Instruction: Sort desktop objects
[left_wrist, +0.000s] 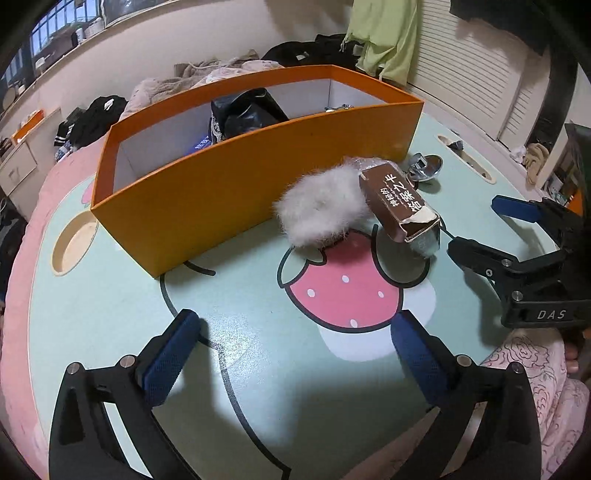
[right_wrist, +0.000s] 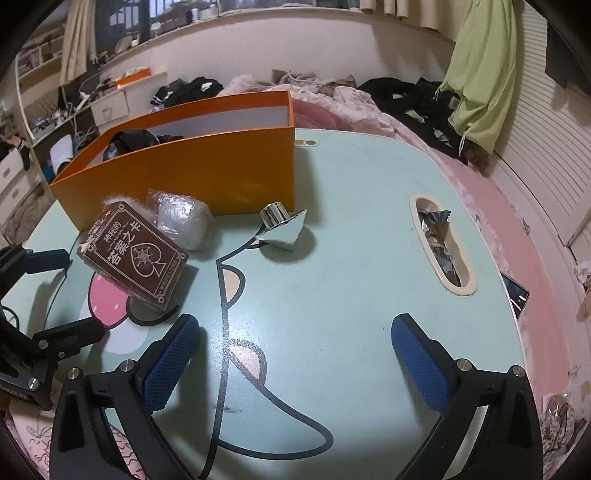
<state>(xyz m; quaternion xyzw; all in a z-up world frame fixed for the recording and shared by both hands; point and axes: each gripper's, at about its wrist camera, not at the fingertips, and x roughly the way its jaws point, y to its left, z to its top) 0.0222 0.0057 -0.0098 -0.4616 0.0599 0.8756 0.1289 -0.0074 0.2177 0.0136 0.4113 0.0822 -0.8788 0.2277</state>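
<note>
The orange box stands on the mint-green surface, well ahead of the left gripper's fingers and off to their left. It is open at the top, with a black item inside against its far wall.

Left gripper: both blue-padded fingers stand wide apart, nothing between them, tips just above the bare surface over a printed strawberry design.

Ahead of those fingers and slightly right, just in front of the box's near wall, lies a white fluffy item. A brown card box with pale lettering rests tilted, one end propped over the fluffy item. Behind these, near the box's right corner, lies a shiny chrome piece.

Right gripper: fingers likewise spread wide, empty, over the bare surface. From its own view the card box sits ahead and to the left of its left finger, a plastic-wrapped bundle just behind it, touching or nearly so. The chrome piece lies straight ahead, apart from both, close to the orange box's near wall. Ahead and right of the right finger is an oval slot in the surface holding crumpled wrappers. The left gripper shows at the left edge, beside the card box.
</note>
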